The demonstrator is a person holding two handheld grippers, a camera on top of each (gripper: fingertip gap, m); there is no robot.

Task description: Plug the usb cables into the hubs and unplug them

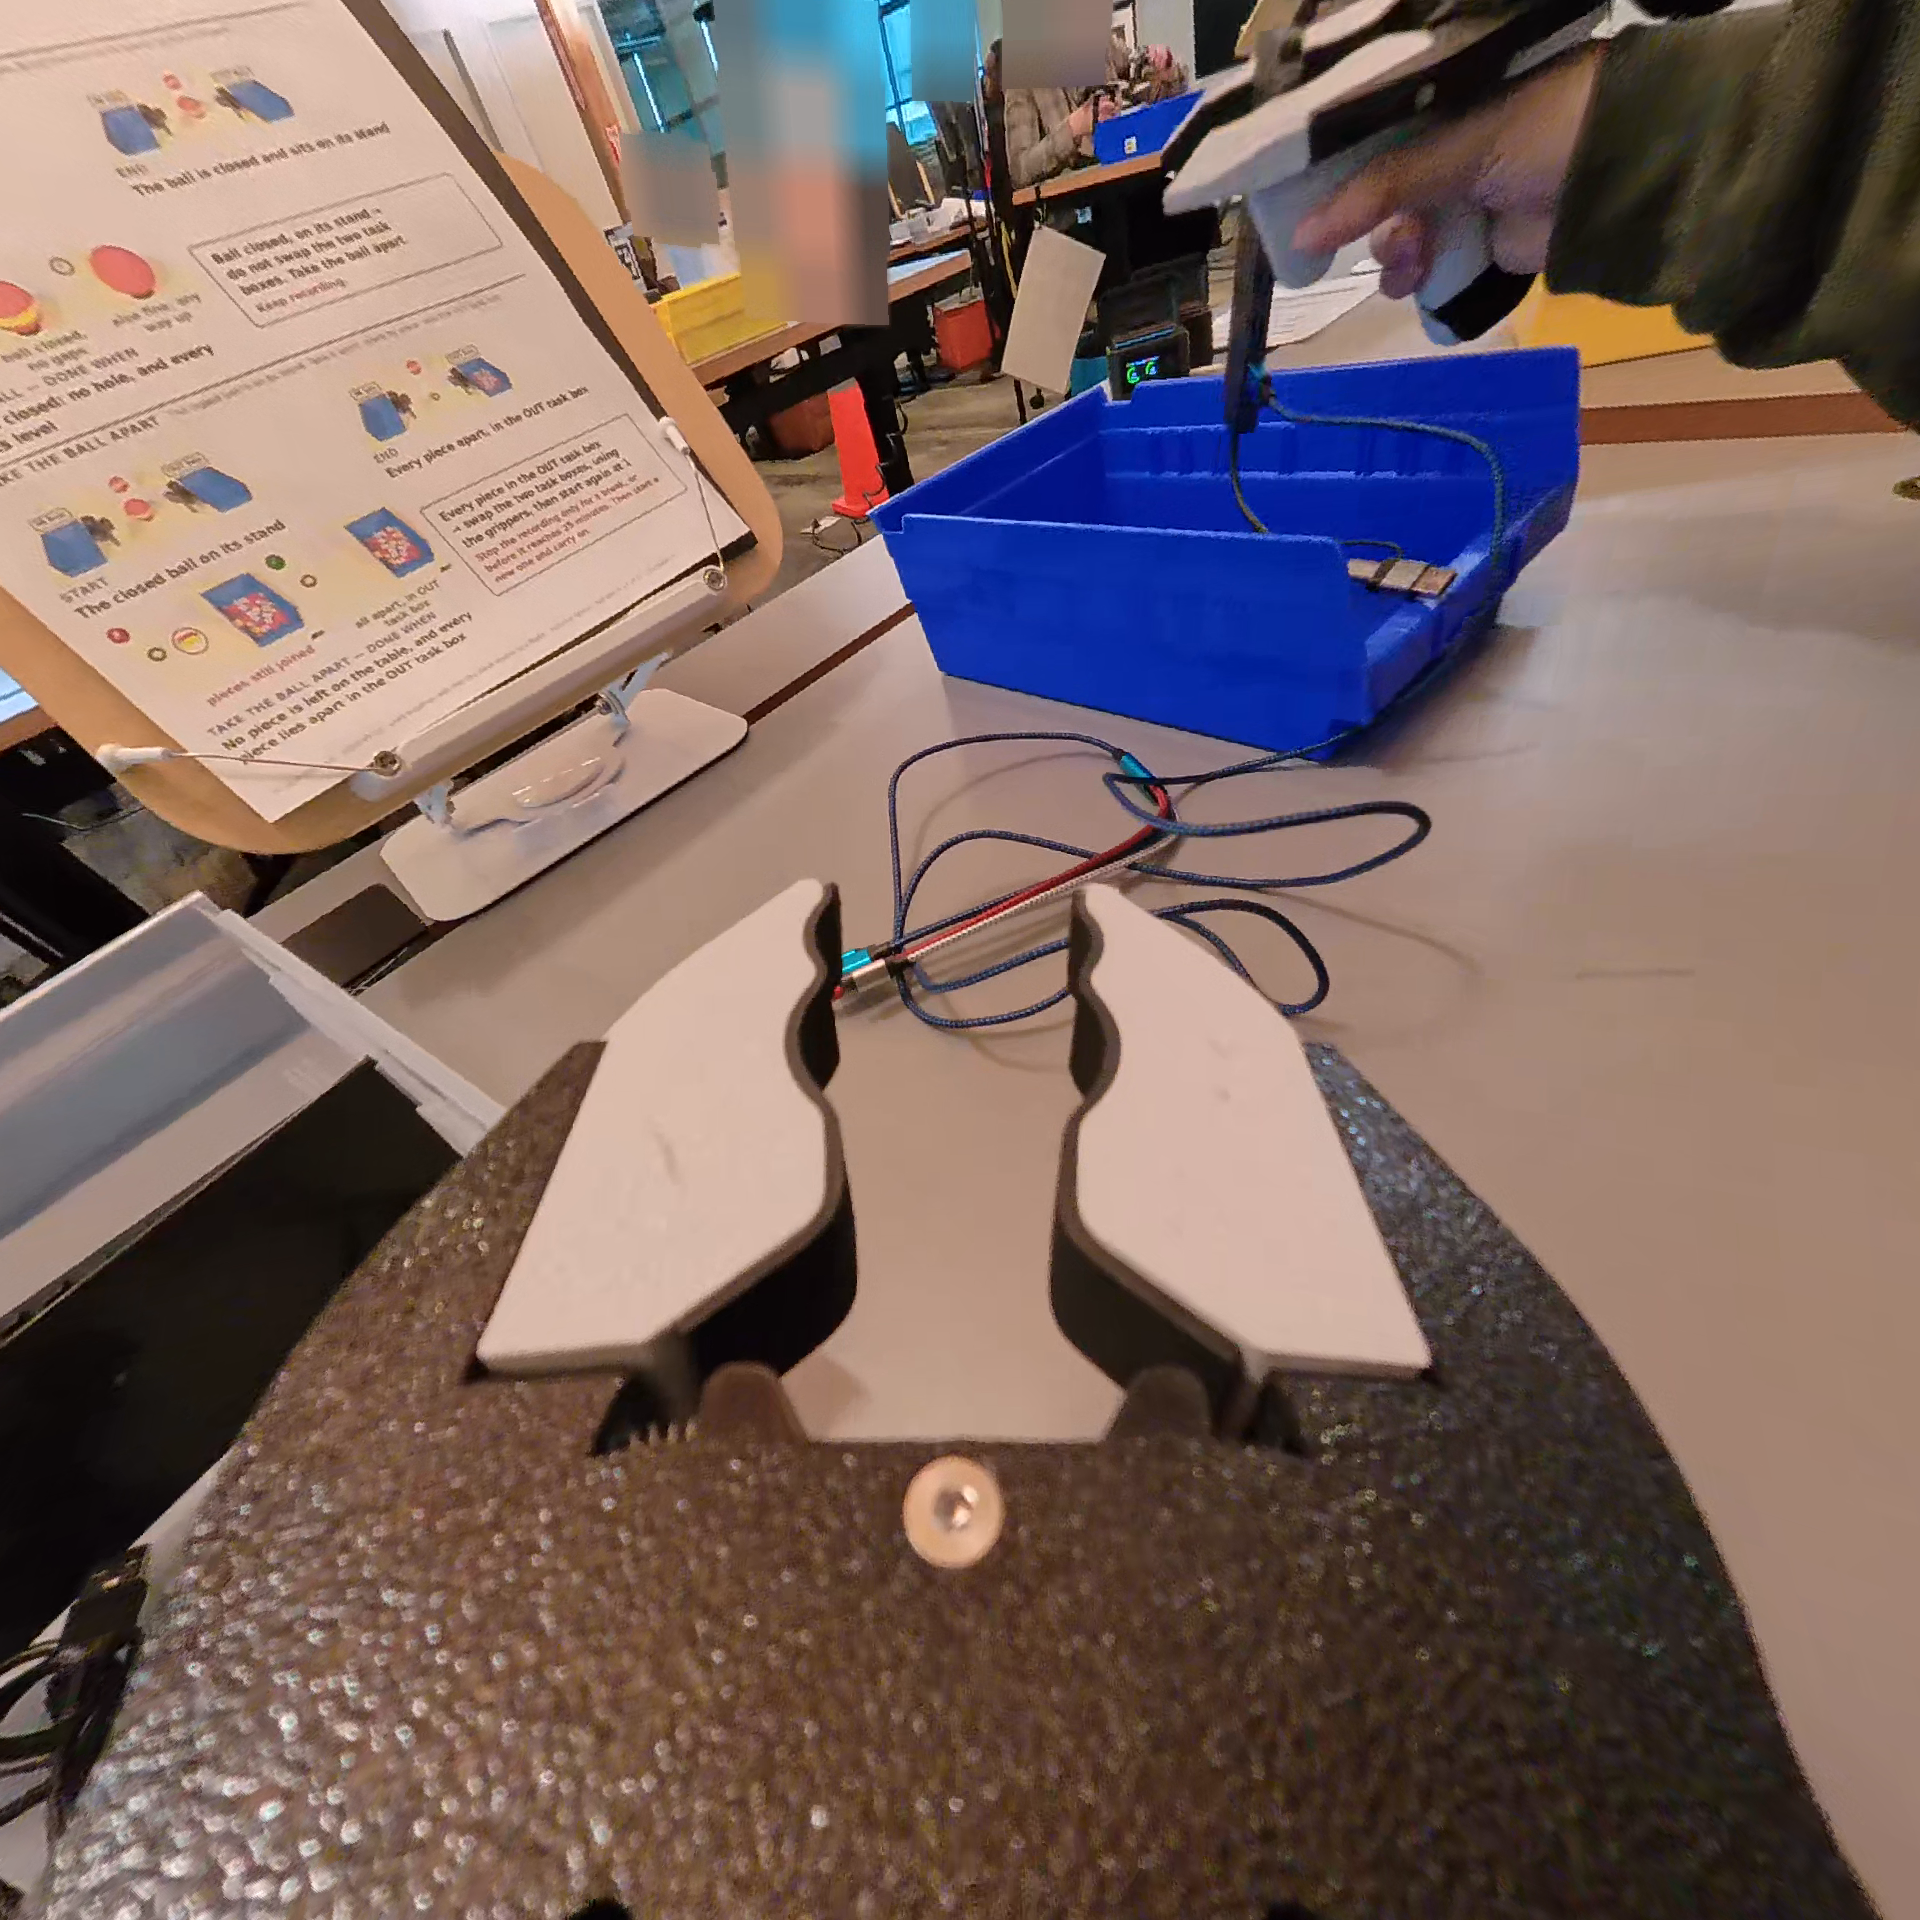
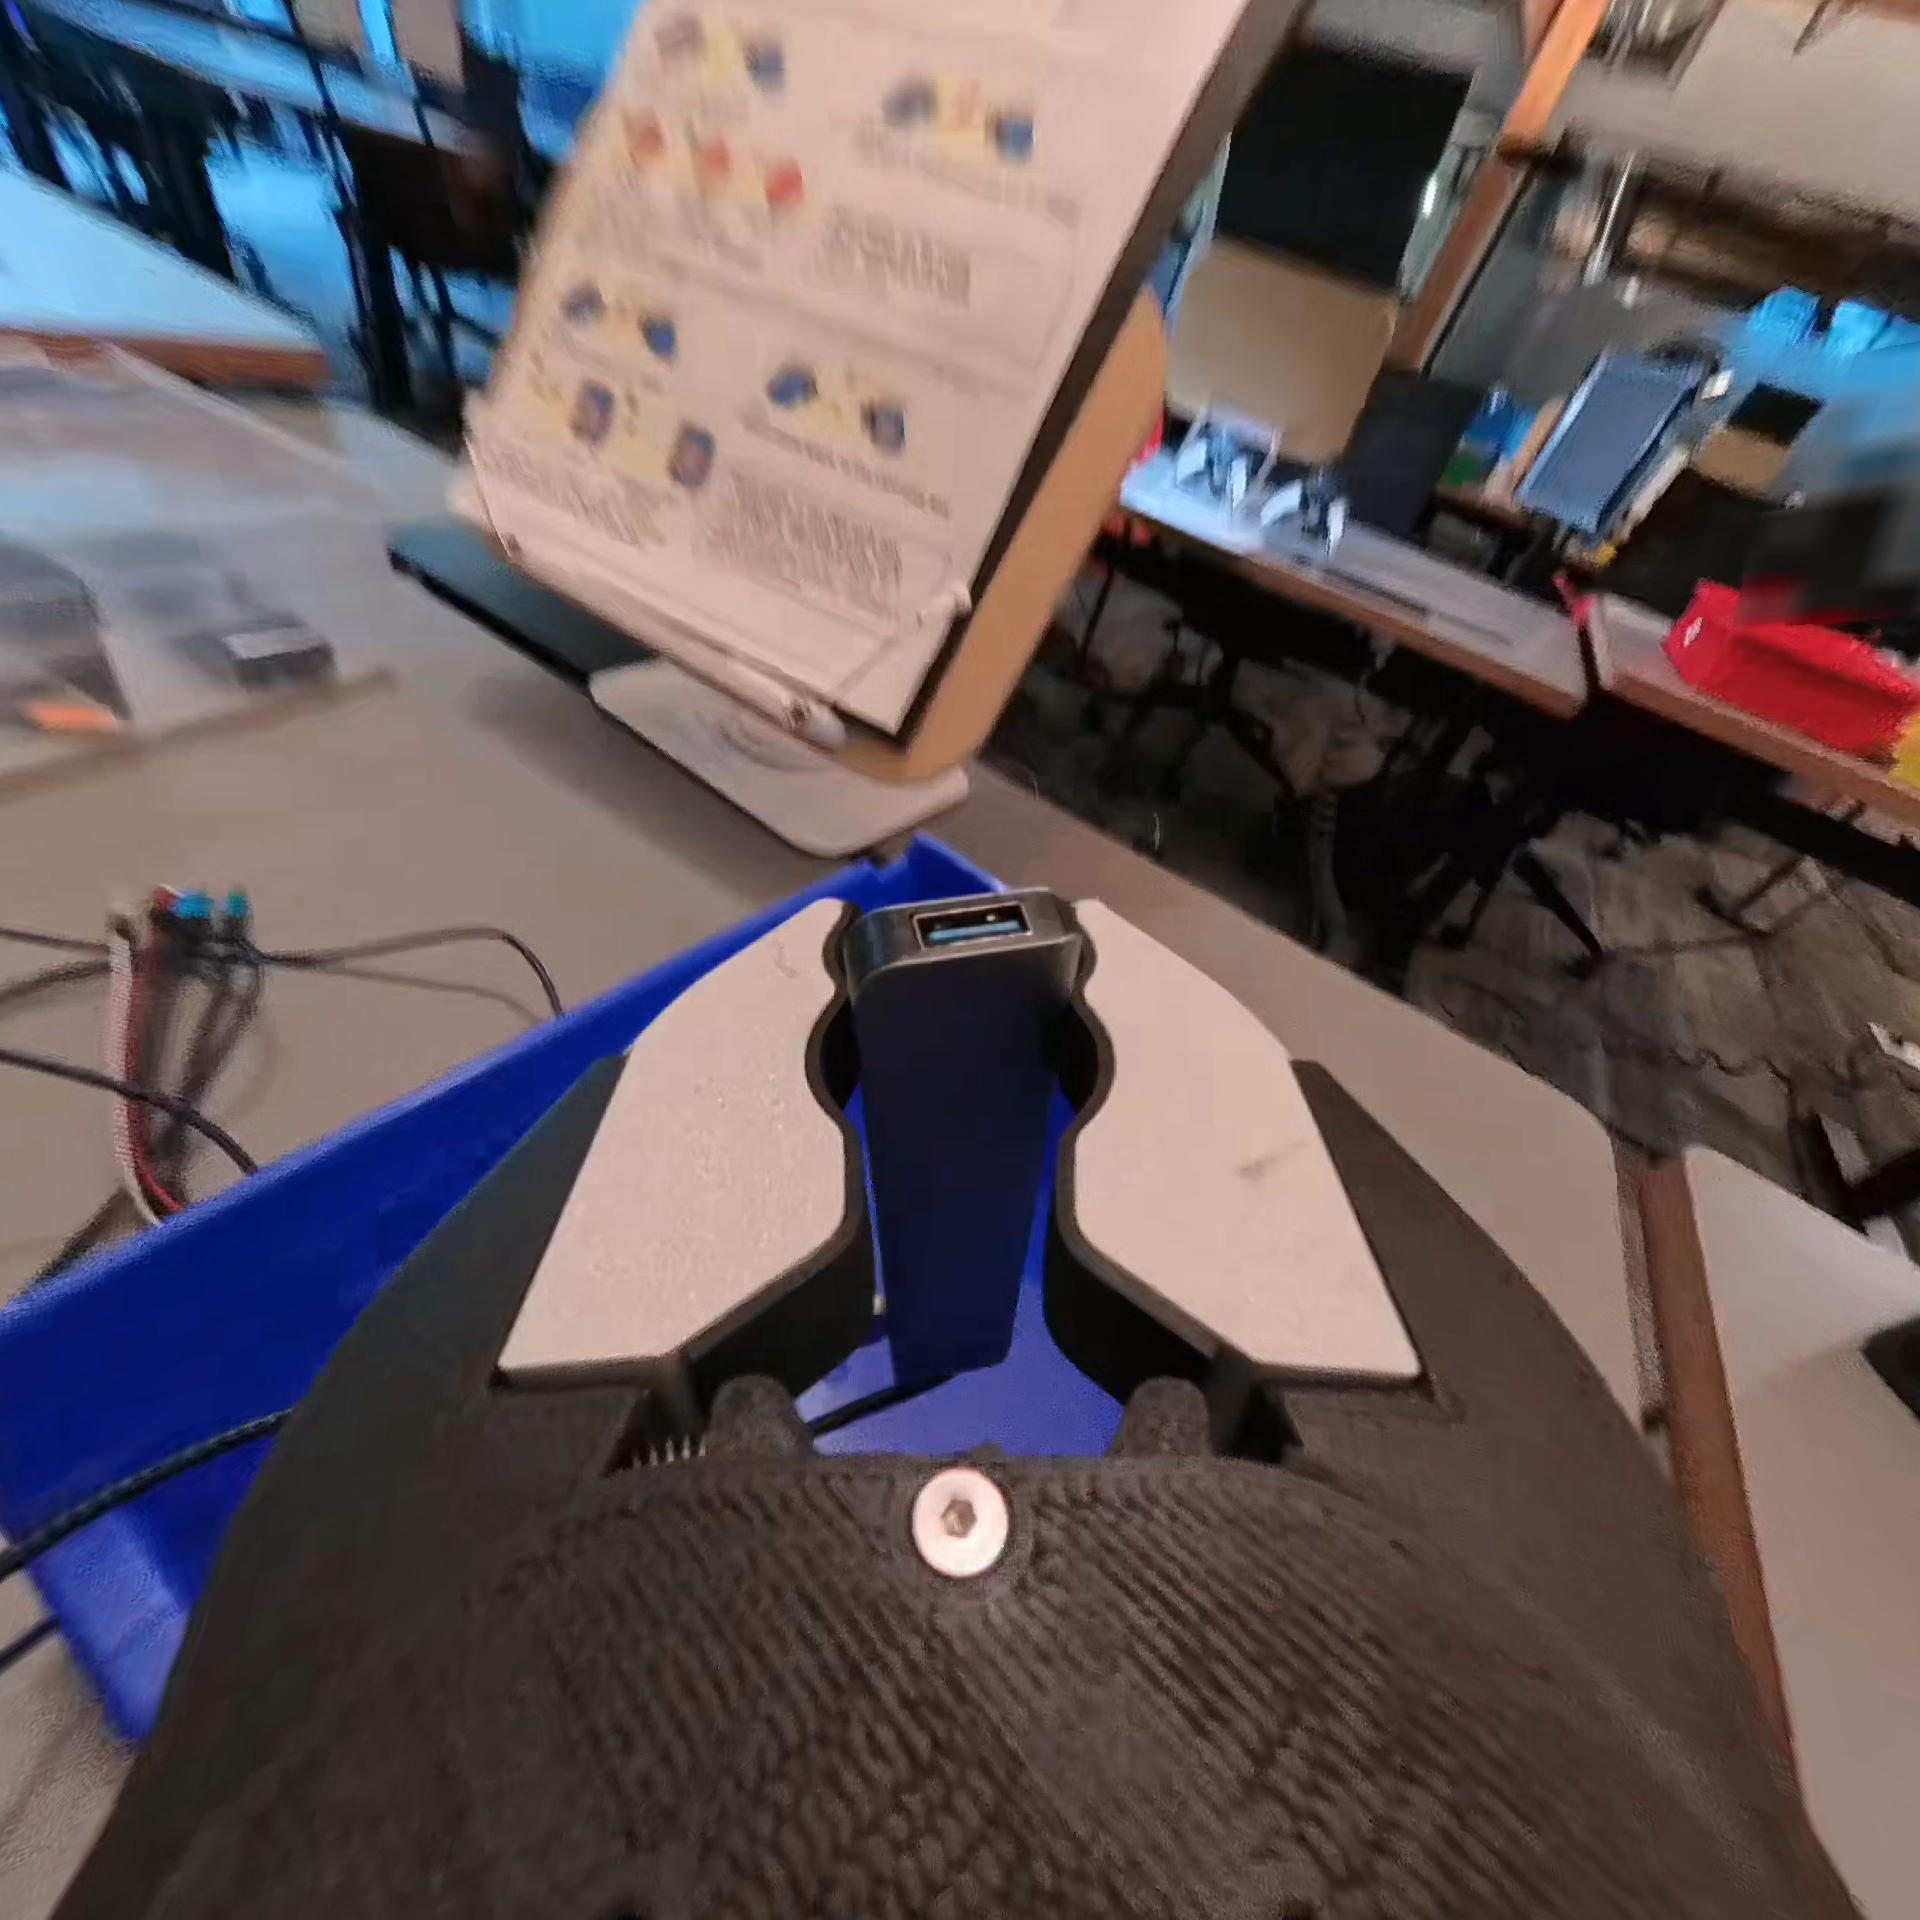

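We have the hub (image 2: 961,997) clamped in our right gripper (image 2: 961,1039), lifted over the blue bin (image 1: 1226,613). Our left gripper (image 1: 951,997) hangs wide near the cables (image 1: 1039,914) on the table (image 1: 1558,1039). Next it probably grasps a plug, though blur obscures them.

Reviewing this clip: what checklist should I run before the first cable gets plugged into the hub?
1. Right gripper shut on hub: ok.
2. Hub's end port unblocked, facing away from the gripper: ok.
3. Hub lifted above blue bin: ok.
4. Left gripper holding a plug: not ok, open and empty.
5. Cable bundle on the table just ahead of left gripper: ok.
6. Cables untangled: not ok, loops overlap.
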